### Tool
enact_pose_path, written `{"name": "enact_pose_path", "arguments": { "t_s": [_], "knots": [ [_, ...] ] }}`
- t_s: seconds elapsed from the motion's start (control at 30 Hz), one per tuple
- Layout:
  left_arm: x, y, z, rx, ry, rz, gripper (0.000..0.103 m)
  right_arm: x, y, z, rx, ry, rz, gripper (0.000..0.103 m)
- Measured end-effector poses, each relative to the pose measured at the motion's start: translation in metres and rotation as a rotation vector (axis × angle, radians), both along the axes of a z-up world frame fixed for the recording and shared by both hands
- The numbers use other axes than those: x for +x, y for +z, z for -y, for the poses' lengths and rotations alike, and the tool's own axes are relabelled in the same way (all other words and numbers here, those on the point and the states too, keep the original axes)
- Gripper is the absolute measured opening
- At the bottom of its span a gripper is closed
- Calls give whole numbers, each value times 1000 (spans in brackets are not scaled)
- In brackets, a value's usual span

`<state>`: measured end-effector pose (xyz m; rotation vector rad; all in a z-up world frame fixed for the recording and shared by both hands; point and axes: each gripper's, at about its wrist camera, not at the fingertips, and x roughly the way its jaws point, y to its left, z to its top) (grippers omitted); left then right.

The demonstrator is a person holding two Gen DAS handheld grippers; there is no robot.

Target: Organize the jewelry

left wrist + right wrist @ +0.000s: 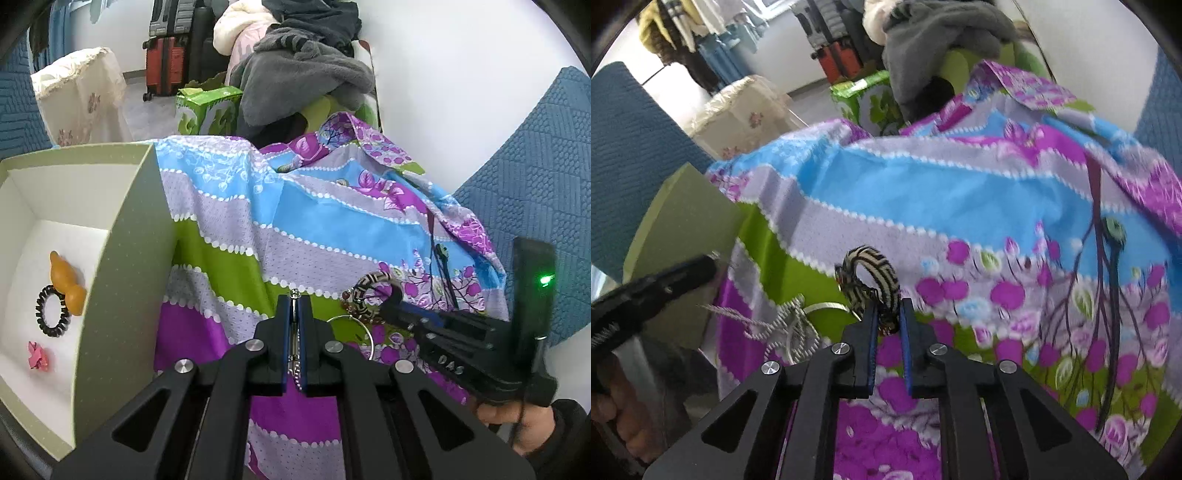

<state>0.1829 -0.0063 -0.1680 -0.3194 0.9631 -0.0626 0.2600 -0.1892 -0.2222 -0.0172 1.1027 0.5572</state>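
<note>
The open box [122, 236] stands on the left edge of the bedsheet [306, 229]; inside it a gourd-shaped pendant [66, 282] touches a coil hair tie [51, 312], with a small bow [37, 354] nearer the camera than both. To the right of the box, on the bedsheet, lie a patterned bracelet [369, 288] and, just beside it, a metal hoop [354, 332]. Behind the box stands a carton [207, 110], with a pile of clothes [303, 70] to the carton's right.

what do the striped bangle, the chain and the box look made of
Striped bangle: seems wrapped in woven thread or fabric, matte, with black and cream bands running round it; the core is hidden. Chain: looks like metal, shiny silver beads or links glinting between the pads. Box: likely stiff card, matte pale green outside, plain white inside, thin straight walls.
</note>
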Motion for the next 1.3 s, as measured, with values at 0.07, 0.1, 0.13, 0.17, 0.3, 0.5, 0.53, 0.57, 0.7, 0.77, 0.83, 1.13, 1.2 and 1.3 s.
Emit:
{"name": "enact_pose_path", "arguments": {
  "t_s": [0.07, 0.1, 0.13, 0.17, 0.3, 0.5, 0.53, 0.57, 0.7, 0.77, 0.83, 1.13, 1.2, 1.3],
  "knots": [
    [-3, 3, 1, -1, -3, 9, 4, -2, -3, 3, -10, -12, -6, 9],
    [-4, 4, 1, -1, -4, 12, 4, -2, -3, 4, -6, -12, -9, 8],
    [-5, 5, 1, -3, -5, 14, 3, -3, -3, 5, -4, -11, -5, 8],
    [-6, 6, 1, -5, -6, 16, 4, -4, -2, 5, -14, -12, 0, 8],
    [-11, 10, 2, -3, -12, 27, 4, -4, -6, 15, -21, -62, -23, 9],
    [-13, 14, 4, -9, -19, 35, 4, -7, -6, 23, -62, -96, -17, 27],
    [-13, 14, 4, -11, -20, 36, 4, -8, -4, 24, -60, -96, -6, 27],
    [-13, 15, 4, -11, -20, 38, 4, -9, -3, 25, -63, -98, 2, 27],
    [-14, 16, 5, -13, -21, 40, 3, -9, 1, 25, -49, -86, 21, 27],
    [-14, 16, 4, -14, -22, 39, 3, -8, -2, 24, -41, -89, 7, 27],
    [-14, 16, 4, -14, -21, 38, 3, -5, -6, 24, -33, -99, -11, 27],
    [-14, 16, 4, -14, -20, 42, 4, 0, -9, 18, -34, -86, -15, 3],
    [-14, 17, 5, -17, -20, 46, 4, -5, -2, 17, -36, -86, 10, 2],
    [-16, 20, 5, -20, -21, 52, 4, -11, 14, 16, -25, -83, 53, 1]
  ]
}}
